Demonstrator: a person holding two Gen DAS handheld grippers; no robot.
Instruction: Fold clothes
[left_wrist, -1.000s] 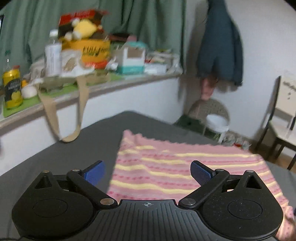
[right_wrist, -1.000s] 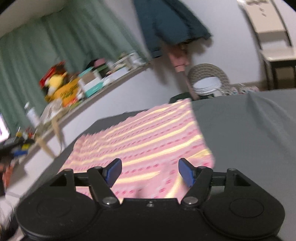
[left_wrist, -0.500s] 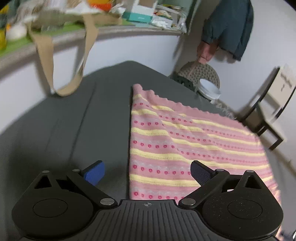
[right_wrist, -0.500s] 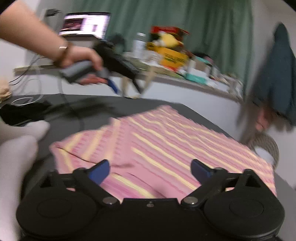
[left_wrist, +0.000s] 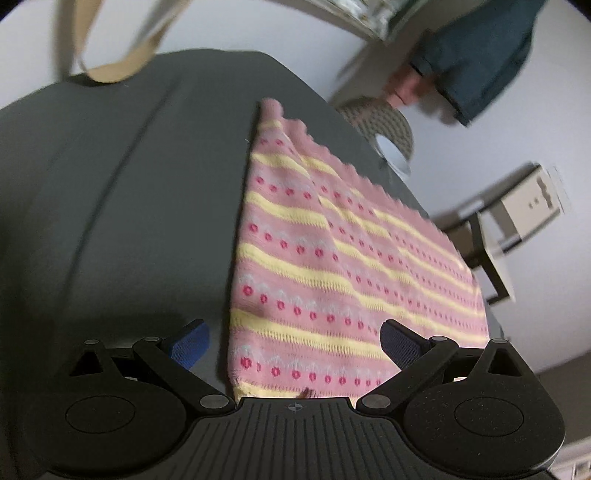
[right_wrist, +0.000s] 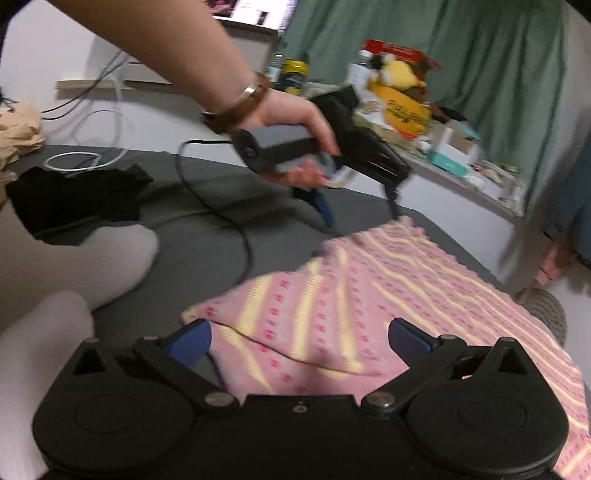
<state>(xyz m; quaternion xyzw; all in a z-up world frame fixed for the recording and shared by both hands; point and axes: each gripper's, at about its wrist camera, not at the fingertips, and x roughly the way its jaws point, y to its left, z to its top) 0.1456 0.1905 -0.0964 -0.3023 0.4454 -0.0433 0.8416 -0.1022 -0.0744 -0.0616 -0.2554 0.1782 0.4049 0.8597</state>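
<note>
Lying flat on the grey bed surface (left_wrist: 110, 206) is the pink knit garment (left_wrist: 332, 266), striped in yellow with rows of red dots; it serves as the landmark for all positions below.

Left gripper (left_wrist: 294, 341): jaws stand wide apart, empty; the left blue pad (left_wrist: 188, 343) sits over bare grey surface just off the garment's near left edge; the right blue pad (left_wrist: 400, 345) sits over the pink knit; whether either pad touches the cloth cannot be told. Seen from the right wrist, the same tool (right_wrist: 360, 206) is held in the person's left hand (right_wrist: 295, 129), a brown wrist strap (right_wrist: 240, 105) at the wrist; its fingertips point down at the garment's far corner, very near or touching it; motion blur prevents a firmer finding.

Right gripper (right_wrist: 299, 341): jaws wide apart, nothing clamped; both pads hover over the garment's near edge, where one layer lies folded over another with a dark seam line between them.

Surroundings, relative to the garment: a black cable (right_wrist: 221, 218) runs across the grey surface to its left; two feet in white socks (right_wrist: 92, 258) rest near its left corner; a dark cloth (right_wrist: 74, 199) lies farther left; a cluttered shelf (right_wrist: 443, 147) before a green curtain (right_wrist: 498, 66) stands beyond it; a tan strap (left_wrist: 122, 62) hangs beyond the far left; a woven basket (left_wrist: 384, 125) and a chair (left_wrist: 495, 243) stand off its far right edge.
</note>
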